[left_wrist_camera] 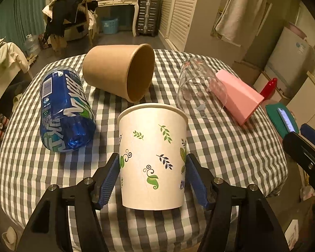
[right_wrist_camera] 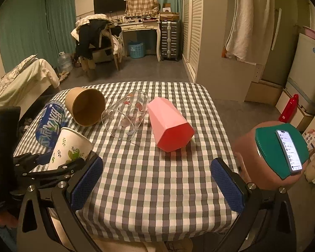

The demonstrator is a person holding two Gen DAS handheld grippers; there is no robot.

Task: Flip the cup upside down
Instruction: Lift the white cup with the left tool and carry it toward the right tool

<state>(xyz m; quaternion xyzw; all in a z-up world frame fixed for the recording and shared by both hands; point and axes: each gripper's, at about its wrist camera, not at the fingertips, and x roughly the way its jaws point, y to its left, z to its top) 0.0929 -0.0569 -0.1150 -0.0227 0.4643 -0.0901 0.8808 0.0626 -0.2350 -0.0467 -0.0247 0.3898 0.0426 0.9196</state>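
A white paper cup with green leaf prints (left_wrist_camera: 153, 157) stands rim up between the blue pads of my left gripper (left_wrist_camera: 152, 176). The pads press its lower sides, so the gripper is shut on it. In the right wrist view the same cup (right_wrist_camera: 70, 148) shows tilted at the left in the left gripper (right_wrist_camera: 58, 163), a little above the checked tablecloth (right_wrist_camera: 157, 178). My right gripper (right_wrist_camera: 156, 180) is open and empty above the table's near edge.
A brown paper cup (left_wrist_camera: 119, 71), a blue bottle (left_wrist_camera: 65, 109), a clear glass (left_wrist_camera: 201, 90) and a pink cup (left_wrist_camera: 239, 94) all lie on their sides further back on the table. A phone on a green holder (right_wrist_camera: 287, 149) sits at the right.
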